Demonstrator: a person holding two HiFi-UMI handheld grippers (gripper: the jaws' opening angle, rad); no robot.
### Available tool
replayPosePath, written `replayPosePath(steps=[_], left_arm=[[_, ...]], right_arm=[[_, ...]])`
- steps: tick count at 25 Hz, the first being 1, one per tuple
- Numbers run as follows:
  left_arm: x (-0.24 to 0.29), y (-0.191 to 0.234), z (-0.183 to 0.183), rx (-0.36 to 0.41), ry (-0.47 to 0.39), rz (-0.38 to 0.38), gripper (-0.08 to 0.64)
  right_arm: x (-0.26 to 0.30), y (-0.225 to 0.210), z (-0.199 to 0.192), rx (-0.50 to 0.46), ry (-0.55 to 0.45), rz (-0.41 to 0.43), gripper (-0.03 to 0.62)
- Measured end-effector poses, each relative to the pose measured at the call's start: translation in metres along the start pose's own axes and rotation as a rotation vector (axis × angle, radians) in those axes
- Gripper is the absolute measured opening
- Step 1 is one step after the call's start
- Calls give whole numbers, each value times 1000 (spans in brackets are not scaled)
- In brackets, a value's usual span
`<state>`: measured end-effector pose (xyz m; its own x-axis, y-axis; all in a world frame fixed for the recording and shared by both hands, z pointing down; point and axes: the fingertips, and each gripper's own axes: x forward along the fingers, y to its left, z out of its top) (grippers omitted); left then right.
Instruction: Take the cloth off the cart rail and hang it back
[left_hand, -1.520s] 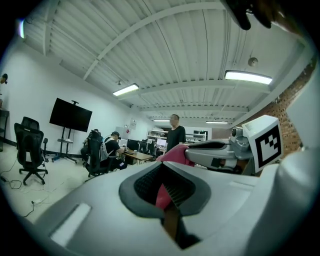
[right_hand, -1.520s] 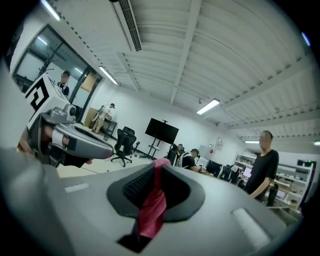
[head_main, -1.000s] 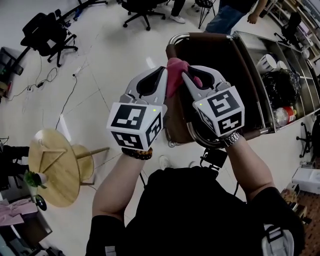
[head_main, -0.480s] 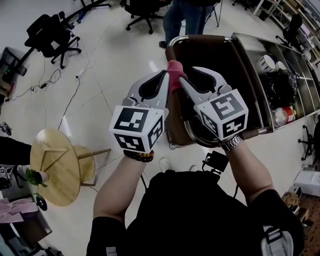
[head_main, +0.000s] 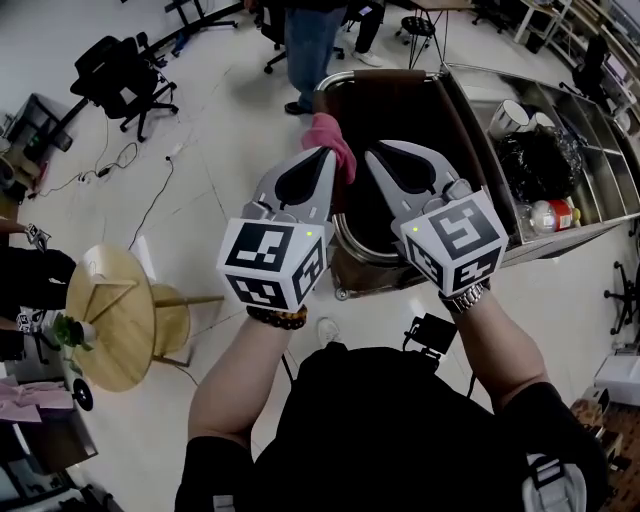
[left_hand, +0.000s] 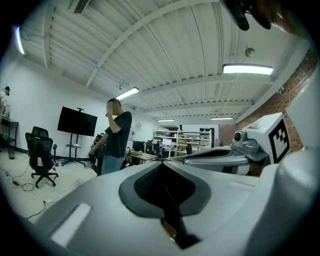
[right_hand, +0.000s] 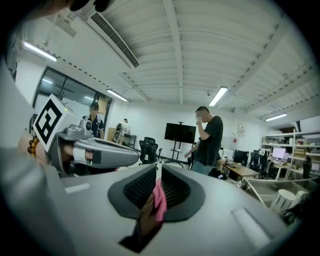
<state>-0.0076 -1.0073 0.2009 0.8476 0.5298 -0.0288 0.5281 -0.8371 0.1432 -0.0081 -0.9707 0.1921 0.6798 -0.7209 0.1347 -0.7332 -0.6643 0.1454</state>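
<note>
A pink cloth (head_main: 329, 131) is bunched at the tip of my left gripper (head_main: 330, 152), lifted just off the chrome rail (head_main: 342, 76) of the cart. The left jaws are closed together, and their own view shows no cloth. My right gripper (head_main: 372, 153) is close beside it, over the brown bin (head_main: 410, 110). In the right gripper view a fold of the pink cloth (right_hand: 159, 199) sits between the jaws of the right gripper (right_hand: 156, 169). Those jaws have just been closing and now pinch it.
The cart's steel tray (head_main: 520, 250) holds cups, a black bag (head_main: 540, 150) and a bottle. A person (head_main: 310, 40) stands just beyond the cart. An office chair (head_main: 125, 75) and floor cables are at far left. A round wooden table (head_main: 110, 320) is near left.
Both grippers have risen and drawn back from the rail, and the cloth has come up with them. The person beyond the cart has walked closer.
</note>
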Motion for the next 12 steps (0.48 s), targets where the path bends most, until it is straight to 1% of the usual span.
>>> replayPosePath(steps=[4, 9, 12], left_arm=[[-7, -47, -1, 28, -16, 28, 3], [-23, -104, -4, 57, -32, 73, 3], [-29, -138, -13, 70, -29, 98, 3]], right_arm=[[-50, 1, 6, -12, -62, 19, -5], [-110, 10, 6, -17, -115, 63, -5], [-143, 11, -4, -11, -130, 88, -5]])
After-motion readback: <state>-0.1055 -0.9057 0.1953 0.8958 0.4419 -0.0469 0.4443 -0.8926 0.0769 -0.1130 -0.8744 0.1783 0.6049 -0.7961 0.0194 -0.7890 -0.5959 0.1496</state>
